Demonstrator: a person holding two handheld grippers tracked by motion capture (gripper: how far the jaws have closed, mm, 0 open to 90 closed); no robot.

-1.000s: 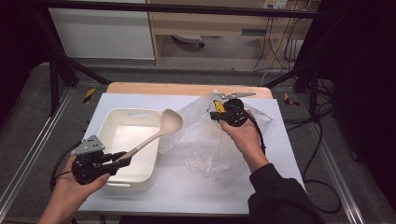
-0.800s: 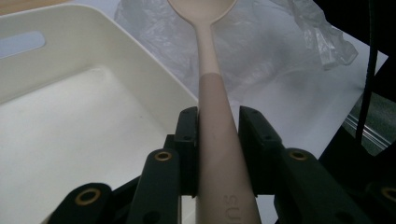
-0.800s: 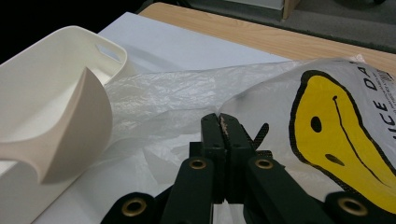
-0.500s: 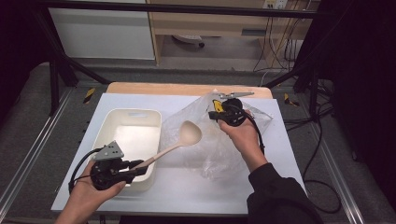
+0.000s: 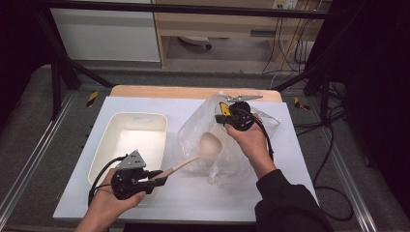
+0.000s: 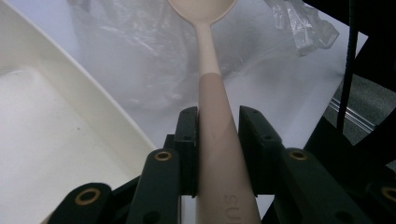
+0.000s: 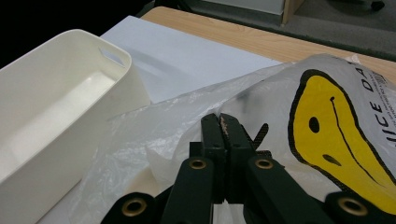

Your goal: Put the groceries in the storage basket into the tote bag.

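The spoon (image 5: 196, 155) has moved from over the white tub (image 5: 130, 142) to the clear plastic bag (image 5: 227, 145) beside the tub, and its bowl is now at the bag's mouth. The left gripper (image 5: 153, 178) (low, near the tub's front corner) squeezes the spoon's handle. The right gripper (image 5: 227, 116) stays put past the tub, pinching the bag's edge tight. Everything sits on a white table (image 5: 290, 159).
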